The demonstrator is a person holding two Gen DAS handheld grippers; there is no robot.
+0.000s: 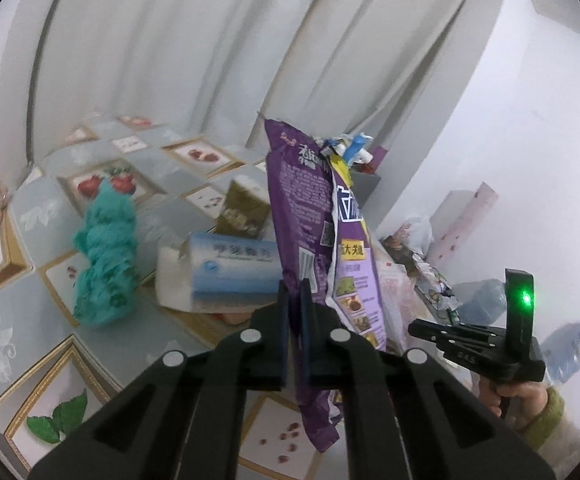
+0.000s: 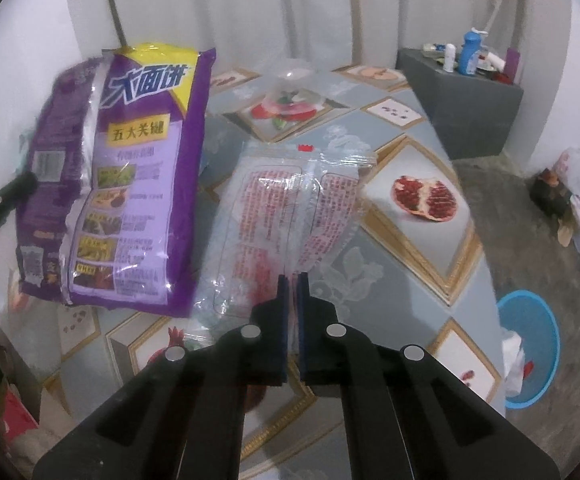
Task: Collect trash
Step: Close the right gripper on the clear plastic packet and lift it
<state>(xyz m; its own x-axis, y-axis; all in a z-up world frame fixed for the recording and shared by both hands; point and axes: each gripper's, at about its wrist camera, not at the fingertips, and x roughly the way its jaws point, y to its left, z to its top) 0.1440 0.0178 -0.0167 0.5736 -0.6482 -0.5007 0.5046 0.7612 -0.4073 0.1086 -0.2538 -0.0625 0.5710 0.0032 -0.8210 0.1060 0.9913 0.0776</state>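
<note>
Left gripper [image 1: 294,292]: black linkage arms, silver round pivot pins, blue pads. Right gripper [image 2: 293,286] same; green light lower right; olive sleeve [image 1: 552,412].

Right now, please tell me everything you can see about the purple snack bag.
The purple snack bag is a glossy plastic wrapper, crinkled and apparently empty, with a yellow top band, large Chinese lettering, small food pictures and a barcode on its back. Its top looks torn open. It hangs roughly upright in the air above the patterned tablecloth, touching nothing below. The left gripper is shut on its side edge. A clear wrapper is beside it, pinched by the right gripper.
</note>
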